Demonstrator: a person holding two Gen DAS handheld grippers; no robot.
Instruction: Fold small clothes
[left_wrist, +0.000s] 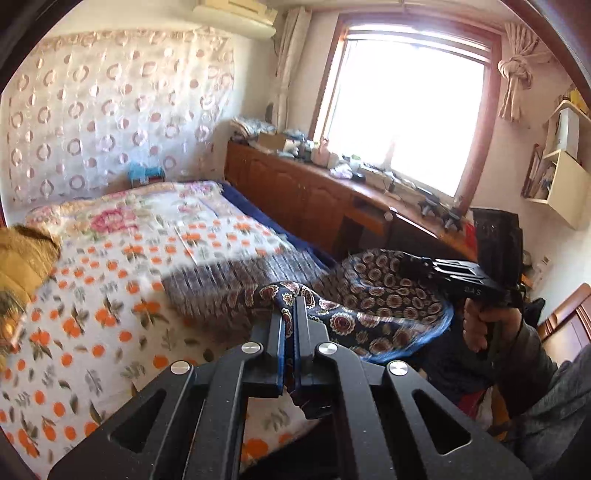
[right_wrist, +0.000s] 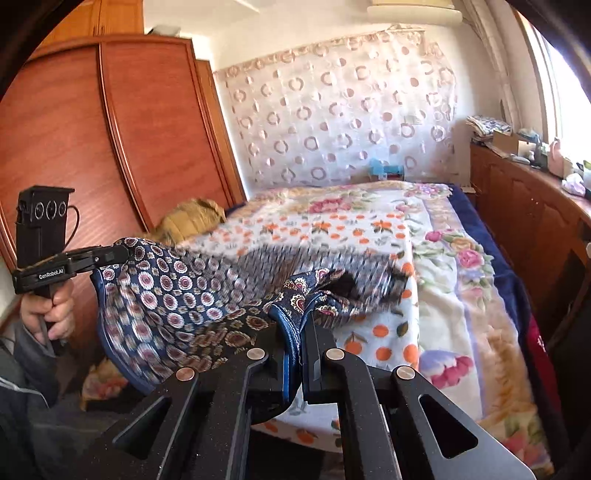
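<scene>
Garment (left_wrist: 373, 295) clamped in both my tongs, L (left_wrist: 290, 321) & R (right_wrist: 295, 325), lifted over bed (left_wrist: 110, 295); next: spread flat.

The left gripper (left_wrist: 290, 314) is clamping tight, its two black fingers (left_wrist: 274, 332) lying almost parallel with only a thin fold of patterned cloth (left_wrist: 369, 295) pinched between them. The right gripper (right_wrist: 295, 325) is doing the same, jaws pressed together on another edge of that cloth. Seen from the left claw, the right hand (left_wrist: 480, 325) is sitting off to its right, fingers wrapping a black handle. Seen from the right claw, the left hand (right_wrist: 48, 314) is gripping its handle off to the left, a grey sleeve (right_wrist: 26, 354) below it.
</scene>
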